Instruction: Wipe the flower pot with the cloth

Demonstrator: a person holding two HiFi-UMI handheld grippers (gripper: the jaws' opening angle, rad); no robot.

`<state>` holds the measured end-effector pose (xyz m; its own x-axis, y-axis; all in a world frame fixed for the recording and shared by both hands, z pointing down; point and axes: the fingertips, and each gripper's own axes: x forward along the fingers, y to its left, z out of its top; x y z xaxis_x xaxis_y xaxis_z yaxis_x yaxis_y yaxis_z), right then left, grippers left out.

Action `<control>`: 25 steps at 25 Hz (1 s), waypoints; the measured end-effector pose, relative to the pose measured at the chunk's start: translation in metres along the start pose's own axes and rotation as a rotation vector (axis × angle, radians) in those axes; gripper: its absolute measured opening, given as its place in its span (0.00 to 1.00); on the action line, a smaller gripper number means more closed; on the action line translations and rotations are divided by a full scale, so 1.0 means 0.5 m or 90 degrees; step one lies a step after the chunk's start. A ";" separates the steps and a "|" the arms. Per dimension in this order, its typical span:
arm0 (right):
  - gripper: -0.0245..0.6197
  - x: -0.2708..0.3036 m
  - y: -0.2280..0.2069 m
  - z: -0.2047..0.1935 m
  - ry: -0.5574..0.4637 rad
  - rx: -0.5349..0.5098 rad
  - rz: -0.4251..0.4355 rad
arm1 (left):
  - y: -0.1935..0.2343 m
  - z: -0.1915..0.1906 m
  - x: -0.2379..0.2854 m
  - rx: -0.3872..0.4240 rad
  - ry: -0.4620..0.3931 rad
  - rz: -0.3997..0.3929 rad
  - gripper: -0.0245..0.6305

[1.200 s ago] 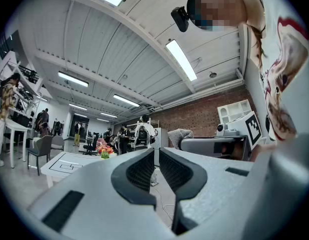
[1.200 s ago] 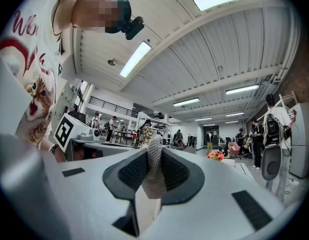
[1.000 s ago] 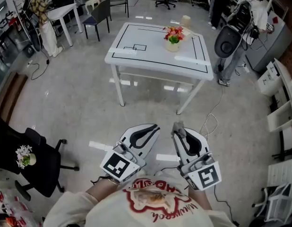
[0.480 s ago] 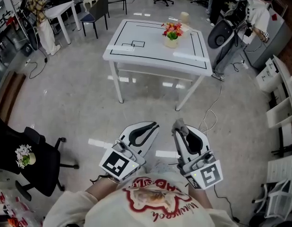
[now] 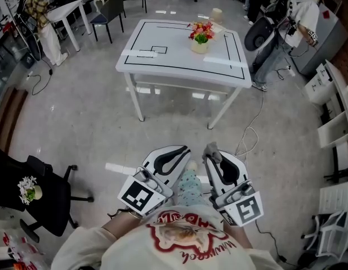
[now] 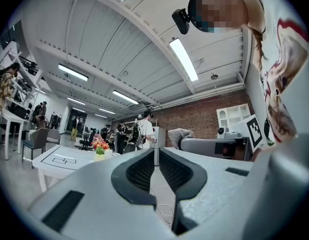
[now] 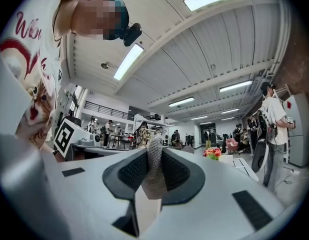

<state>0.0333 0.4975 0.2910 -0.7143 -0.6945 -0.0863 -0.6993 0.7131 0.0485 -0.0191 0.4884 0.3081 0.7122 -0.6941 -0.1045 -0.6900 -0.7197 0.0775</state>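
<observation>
Grey knit cloth (image 7: 154, 171) was pinched in the right gripper (image 7: 154, 155), whose jaws had closed on it so that a folded end stood up past the tips. I held that gripper about level, low in the head view at 5 o'clock. The left gripper (image 5: 184, 151) lay just beside it at its 9 o'clock, the two close but not touching. The left jaws were pressed together, empty. Both grippers pointed toward 12 o'clock, across grey floor (image 5: 95, 128), at a white table (image 5: 179, 58) marked with black lines, well apart from my hands. The pot (image 5: 199, 46) stood upright on that table, toward its far right part, at roughly 12 o'clock from the grippers, with red and orange flowers (image 5: 201, 32) rising from it. It stood apart from both grippers. In the left gripper view it showed small at 9 o'clock of the jaw tips; in the right gripper view it showed at 3 o'clock of them. A pale cylinder (image 5: 217, 14) stood at the table's far edge, at 1 o'clock of the pot. A cable (image 5: 250, 139) trailed on the floor at 1 o'clock of the right gripper. A black chair (image 5: 47, 193) carrying a small white posy stood at 9 o'clock of the left gripper, well apart. A person (image 5: 300, 10) in white stood at 2 o'clock beyond the table.
</observation>
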 end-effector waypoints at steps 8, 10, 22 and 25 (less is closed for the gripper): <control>0.14 0.095 -0.117 -0.015 -0.012 -0.001 0.012 | 0.095 -0.004 0.112 0.012 -0.006 0.012 0.09; 0.14 0.130 -0.155 -0.023 -0.010 -0.002 0.023 | 0.128 -0.004 0.151 0.018 -0.009 0.016 0.09; 0.14 0.316 -0.448 0.010 -0.031 -0.013 0.066 | 0.308 0.044 0.435 0.045 -0.041 0.050 0.09; 0.14 0.338 -0.507 0.006 -0.034 -0.014 0.073 | 0.333 0.036 0.491 0.049 -0.036 0.058 0.09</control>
<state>0.0902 0.1997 0.2612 -0.7871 -0.6024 -0.1324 -0.6144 0.7846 0.0832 0.0386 0.1985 0.2777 0.6395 -0.7529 -0.1557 -0.7607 -0.6489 0.0136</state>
